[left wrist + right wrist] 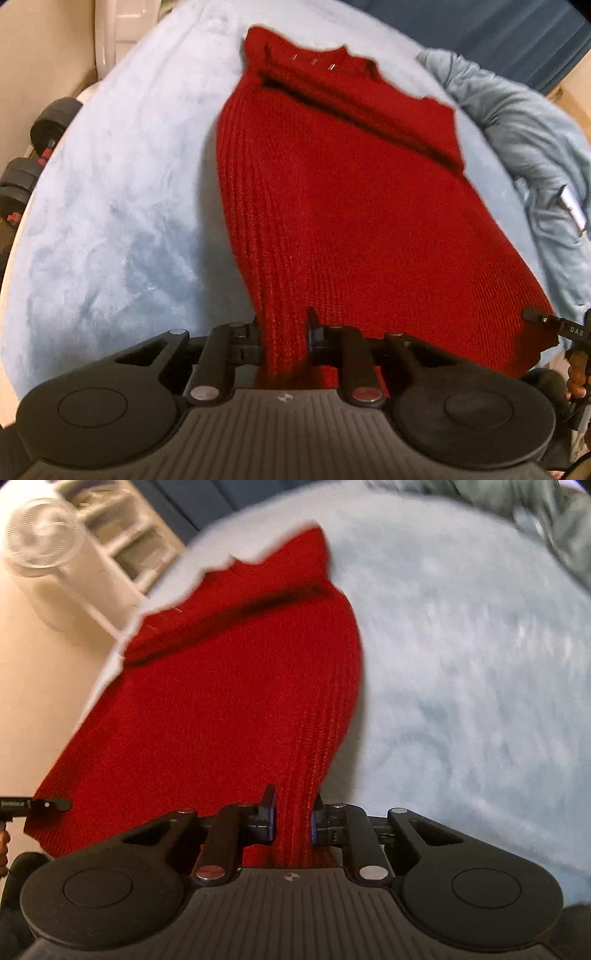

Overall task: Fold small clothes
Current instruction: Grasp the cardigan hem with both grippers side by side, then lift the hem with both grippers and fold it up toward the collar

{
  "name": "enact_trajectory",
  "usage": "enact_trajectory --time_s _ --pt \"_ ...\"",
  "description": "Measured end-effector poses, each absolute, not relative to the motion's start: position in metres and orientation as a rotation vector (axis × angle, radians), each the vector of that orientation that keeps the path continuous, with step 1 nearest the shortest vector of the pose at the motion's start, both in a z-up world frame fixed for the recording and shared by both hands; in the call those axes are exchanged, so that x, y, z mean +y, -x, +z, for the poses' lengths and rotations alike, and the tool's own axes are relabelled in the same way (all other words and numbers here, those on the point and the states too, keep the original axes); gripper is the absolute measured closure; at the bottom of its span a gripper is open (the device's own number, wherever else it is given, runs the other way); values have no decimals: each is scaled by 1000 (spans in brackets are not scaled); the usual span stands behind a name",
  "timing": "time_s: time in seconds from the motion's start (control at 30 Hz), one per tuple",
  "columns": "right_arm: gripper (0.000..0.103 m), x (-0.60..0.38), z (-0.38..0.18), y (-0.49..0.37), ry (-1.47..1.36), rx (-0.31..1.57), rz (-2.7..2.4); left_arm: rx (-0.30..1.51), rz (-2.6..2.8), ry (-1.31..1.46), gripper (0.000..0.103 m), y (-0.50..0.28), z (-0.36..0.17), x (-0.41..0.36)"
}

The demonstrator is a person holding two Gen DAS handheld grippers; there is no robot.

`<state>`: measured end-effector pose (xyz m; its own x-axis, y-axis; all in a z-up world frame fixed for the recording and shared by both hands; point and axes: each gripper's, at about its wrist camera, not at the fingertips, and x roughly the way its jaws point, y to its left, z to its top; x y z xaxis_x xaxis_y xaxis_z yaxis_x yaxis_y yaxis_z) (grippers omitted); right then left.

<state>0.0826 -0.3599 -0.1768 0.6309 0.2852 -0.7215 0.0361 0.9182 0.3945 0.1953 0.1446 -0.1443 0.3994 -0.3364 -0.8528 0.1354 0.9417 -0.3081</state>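
We work on a pale blue blanket [110, 221], where the red knit sweater [351, 206] lies spread lengthwise with its sleeve already folded across the chest near the collar. The left gripper [283, 332] and the right gripper [293, 814] each clamp a corner of the sweater's hem. We judge the sleeve fold done and the hem-to-collar fold still outstanding.

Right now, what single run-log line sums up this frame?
step: fold in progress | left gripper: shut on sweater hem | right gripper: shut on sweater hem | sweater: spread on blue blanket, top part already folded
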Motion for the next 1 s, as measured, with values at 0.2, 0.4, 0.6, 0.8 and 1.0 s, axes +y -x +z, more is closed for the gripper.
enact_trajectory --time_s 0.2,0.4,0.6,0.8,1.0 --pt "89 -359 -128 -48 -354 807 161 1059 -337 205 84 -151 -109 143" --pt "89 -371 -134 22 -424 861 134 1098 -372 236 84 -78 -110 159" --pt "89 -370 -150 71 -503 920 101 1139 -350 265 84 -40 -127 169" --pt "88 -372 -149 53 -515 976 84 1165 -345 272 84 -60 -128 170" --pt "88 -392 -152 -3 -659 1073 14 1262 -269 399 84 -110 -142 177"
